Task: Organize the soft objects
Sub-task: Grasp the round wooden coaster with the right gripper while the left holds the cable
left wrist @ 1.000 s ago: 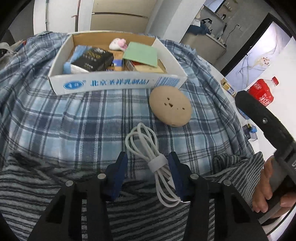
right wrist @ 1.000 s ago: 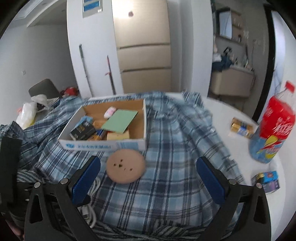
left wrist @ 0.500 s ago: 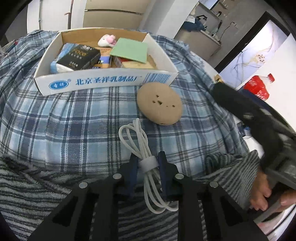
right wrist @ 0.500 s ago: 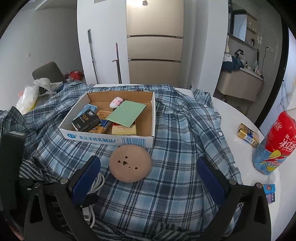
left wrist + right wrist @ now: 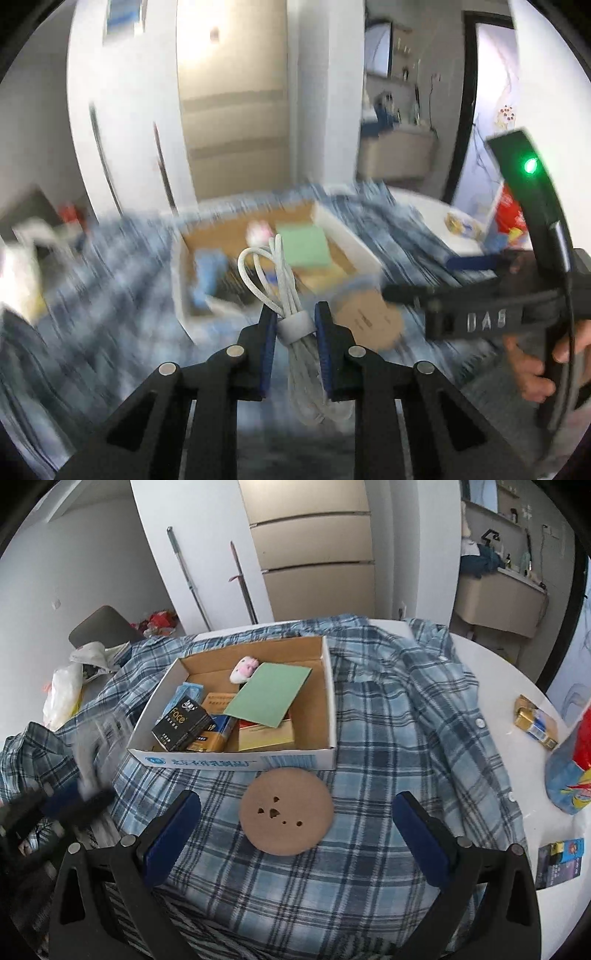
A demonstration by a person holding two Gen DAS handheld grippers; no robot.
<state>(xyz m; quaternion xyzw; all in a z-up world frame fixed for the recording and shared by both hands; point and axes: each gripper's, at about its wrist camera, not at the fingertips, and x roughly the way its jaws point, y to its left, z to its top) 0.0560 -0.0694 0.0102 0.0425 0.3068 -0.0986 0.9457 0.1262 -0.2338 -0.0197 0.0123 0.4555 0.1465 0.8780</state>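
Observation:
My left gripper (image 5: 294,325) is shut on a coiled white cable (image 5: 277,275), gripping its band, and holds it lifted above the blue plaid shirt (image 5: 399,716); this view is motion-blurred. The open cardboard box (image 5: 240,755) with packets and a green card (image 5: 269,694) lies ahead on the shirt. My right gripper (image 5: 295,819) is open and empty, its blue pads either side of a round tan disc (image 5: 286,810) on the shirt. The right gripper also shows at the right of the left wrist view (image 5: 469,269).
A red soda bottle (image 5: 576,760) stands at the right on the white table (image 5: 517,686), with small packets (image 5: 535,723) near it. A striped grey garment (image 5: 122,919) lies at the near edge. Plastic bags (image 5: 66,690) sit at far left.
My left gripper closed on the cable's band and has lifted it off the shirt, tilting upward fast. My right gripper has stayed open and lowered slightly toward the disc.

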